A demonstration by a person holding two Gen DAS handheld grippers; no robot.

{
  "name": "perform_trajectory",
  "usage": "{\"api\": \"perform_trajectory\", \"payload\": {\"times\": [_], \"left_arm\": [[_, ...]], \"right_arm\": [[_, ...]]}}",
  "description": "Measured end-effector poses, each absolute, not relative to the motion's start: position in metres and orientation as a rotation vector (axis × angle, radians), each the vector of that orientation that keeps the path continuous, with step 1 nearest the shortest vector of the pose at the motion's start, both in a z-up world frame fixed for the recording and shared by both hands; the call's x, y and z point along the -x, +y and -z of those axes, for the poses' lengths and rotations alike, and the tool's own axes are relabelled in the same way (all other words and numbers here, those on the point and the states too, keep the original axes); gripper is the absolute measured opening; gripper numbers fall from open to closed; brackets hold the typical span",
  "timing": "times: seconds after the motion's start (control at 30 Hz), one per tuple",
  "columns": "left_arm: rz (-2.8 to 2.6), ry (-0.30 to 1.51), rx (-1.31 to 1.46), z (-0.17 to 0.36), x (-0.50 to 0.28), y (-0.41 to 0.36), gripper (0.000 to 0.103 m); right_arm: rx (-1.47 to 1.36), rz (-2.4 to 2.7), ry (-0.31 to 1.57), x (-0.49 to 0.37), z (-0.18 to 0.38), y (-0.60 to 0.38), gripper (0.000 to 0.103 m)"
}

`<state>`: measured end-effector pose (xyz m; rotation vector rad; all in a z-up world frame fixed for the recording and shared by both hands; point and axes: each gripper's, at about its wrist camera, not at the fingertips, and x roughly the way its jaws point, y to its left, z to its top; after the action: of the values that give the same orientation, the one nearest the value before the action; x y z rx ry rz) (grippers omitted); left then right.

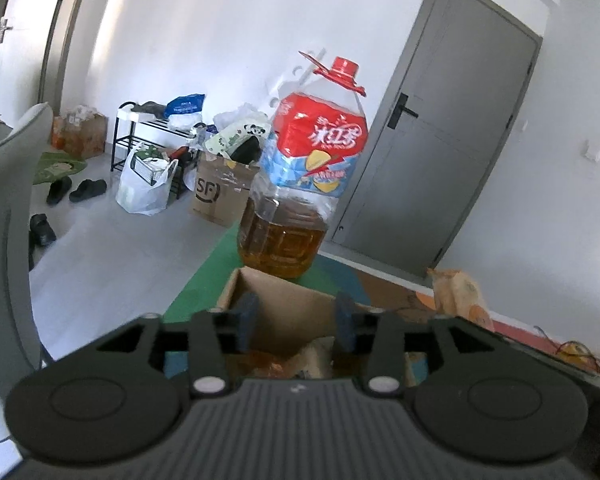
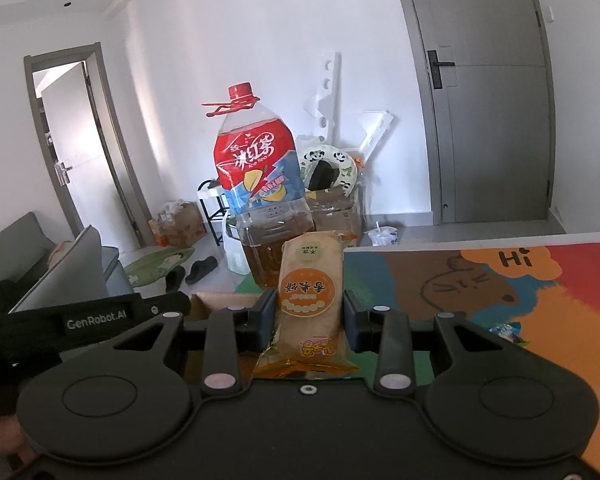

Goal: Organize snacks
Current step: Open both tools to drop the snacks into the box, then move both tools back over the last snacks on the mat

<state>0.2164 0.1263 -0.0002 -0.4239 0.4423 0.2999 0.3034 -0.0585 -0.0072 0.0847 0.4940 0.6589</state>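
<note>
Through the left wrist camera we see our left gripper (image 1: 296, 322) hovering over an open cardboard box (image 1: 236, 284), its fingers (image 1: 246, 318) spread apart and holding nothing. Crinkled snack wrappers (image 1: 300, 360) lie inside the box, below the fingers. Just beyond the box's far wall stands a large iced-tea bottle (image 1: 300, 184) with a red cap and a red-and-blue label in Chinese characters, close to the far edge of the green-matted surface (image 1: 196, 292). Past that edge the floor drops away to a carton marked "SF" (image 1: 216, 192). An orange snack packet (image 1: 460, 292) sits to the right of the box.

Through the right wrist camera, our right gripper (image 2: 310, 320) has its fingers (image 2: 266, 316) clamped on a snack pack (image 2: 310, 296), which stands upright with an orange round label of Chinese writing. The bottle (image 2: 260, 184) rises just behind it. At left, the other gripper's arm reads "GenRobot.AI" (image 2: 96, 322). To the right, the colourful mat (image 2: 500, 280) shows "Hi" and lies open and roomy up to its far edge.
</note>
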Motion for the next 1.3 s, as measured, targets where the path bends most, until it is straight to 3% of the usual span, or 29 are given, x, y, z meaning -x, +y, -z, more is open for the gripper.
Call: {"api": "perform_trajectory", "payload": {"times": [0.37, 0.47, 0.53, 1.03, 1.3], "left_arm": [[-0.323, 0.43, 0.477, 0.0, -0.197, 0.15, 0.059], [-0.331, 0.43, 0.482, 0.0, -0.192, 0.152, 0.064], [-0.335, 0.43, 0.478, 0.0, -0.189, 0.151, 0.069], [-0.318, 0.477, 0.449, 0.002, -0.193, 0.128, 0.091], [-0.291, 0.549, 0.431, 0.008, -0.202, 0.108, 0.092]], "right_arm": [[-0.092, -0.662, 0.521, -0.303, 0.01, -0.046, 0.036], [-0.091, -0.663, 0.523, -0.303, 0.006, -0.042, 0.04], [-0.08, -0.658, 0.506, -0.301, 0.003, -0.04, 0.049], [-0.112, -0.624, 0.547, -0.303, 0.011, -0.075, 0.06], [-0.11, -0.596, 0.576, -0.307, 0.015, -0.1, 0.077]]}}
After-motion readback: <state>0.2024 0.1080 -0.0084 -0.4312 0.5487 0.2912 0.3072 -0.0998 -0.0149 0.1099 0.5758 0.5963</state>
